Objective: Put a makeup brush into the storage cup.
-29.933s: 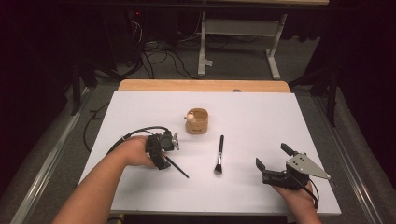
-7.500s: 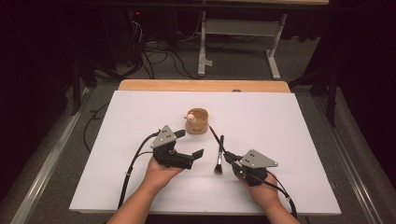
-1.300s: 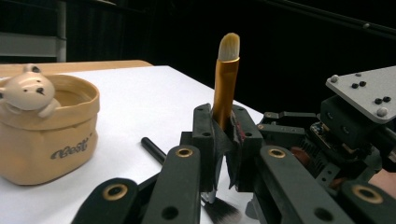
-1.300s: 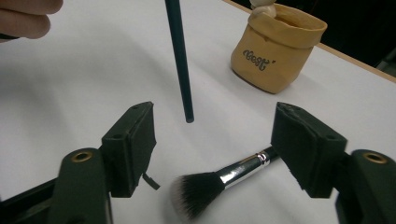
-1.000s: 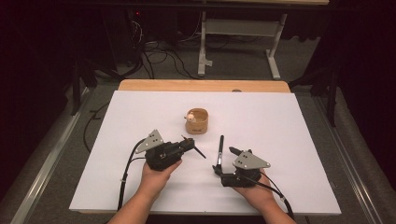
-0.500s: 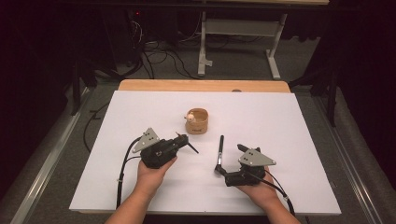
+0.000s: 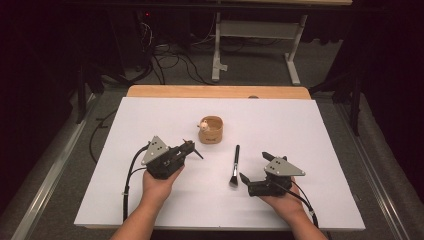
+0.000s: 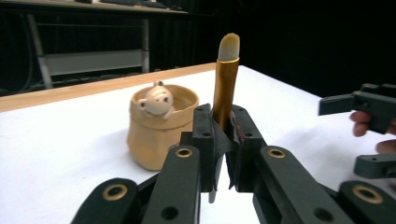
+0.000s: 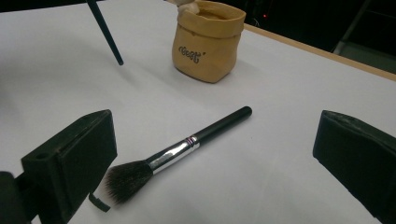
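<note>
Small brush (image 8: 225,88) w/ gold ferrule and pale rounded tip stands clamped between the left tongs (image 8: 222,135), tip up in the left gripper view; its thin dark handle (image 9: 105,32) slants down, end just above the white worktop (image 7: 310,130); large powder brush (image 9: 180,150), black handle, silver ferrule, dark fluffy bristles, lies flat on the worktop between the wide-open right tongs (image 9: 210,154), untouched; bristles toward the person, handle end pointing at the tan pot (image 7: 211,130), near but apart.

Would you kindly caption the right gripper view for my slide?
Open right tool hovers over a black powder brush lying on the white table near a tan pouch-shaped cup.
</note>
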Motion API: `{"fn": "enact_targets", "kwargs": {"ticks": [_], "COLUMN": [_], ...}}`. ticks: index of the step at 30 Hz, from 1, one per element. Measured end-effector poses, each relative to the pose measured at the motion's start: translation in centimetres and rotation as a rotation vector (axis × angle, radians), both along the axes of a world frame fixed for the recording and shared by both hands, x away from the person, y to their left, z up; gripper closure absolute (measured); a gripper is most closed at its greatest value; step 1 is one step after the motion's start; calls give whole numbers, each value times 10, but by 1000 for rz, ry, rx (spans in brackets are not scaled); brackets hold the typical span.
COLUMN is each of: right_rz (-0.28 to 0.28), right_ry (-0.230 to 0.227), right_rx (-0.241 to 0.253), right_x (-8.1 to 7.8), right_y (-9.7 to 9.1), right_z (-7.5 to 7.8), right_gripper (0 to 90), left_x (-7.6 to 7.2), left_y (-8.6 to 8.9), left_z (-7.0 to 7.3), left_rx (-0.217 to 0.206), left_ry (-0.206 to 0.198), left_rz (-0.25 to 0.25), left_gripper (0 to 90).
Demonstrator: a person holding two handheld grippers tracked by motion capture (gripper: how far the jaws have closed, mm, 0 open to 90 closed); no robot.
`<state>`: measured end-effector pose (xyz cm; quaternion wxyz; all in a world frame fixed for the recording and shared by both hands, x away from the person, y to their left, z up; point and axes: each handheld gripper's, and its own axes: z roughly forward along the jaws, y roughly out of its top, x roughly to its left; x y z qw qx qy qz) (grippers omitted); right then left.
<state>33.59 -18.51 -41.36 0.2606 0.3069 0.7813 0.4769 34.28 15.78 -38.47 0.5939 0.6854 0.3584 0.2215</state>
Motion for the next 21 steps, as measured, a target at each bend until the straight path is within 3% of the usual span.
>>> {"fn": "enact_targets", "kwargs": {"ticks": [10,17,21], "right_rz": [-27,-28,-32], "right_ry": [-5,-9,2], "right_rx": [13,19,14], "right_x": [2,4,4], "right_y": [-10,-12,-14], "right_z": [2,2,1], "right_gripper": [11,11,11], "left_x": [0,1,5], "left_y": [12,13,8], "left_z": [4,11,19], "left_rx": [24,6,22], "left_ry": [-13,-11,-27], "left_rz": [70,74,74], "left_gripper": [827,827,827]}}
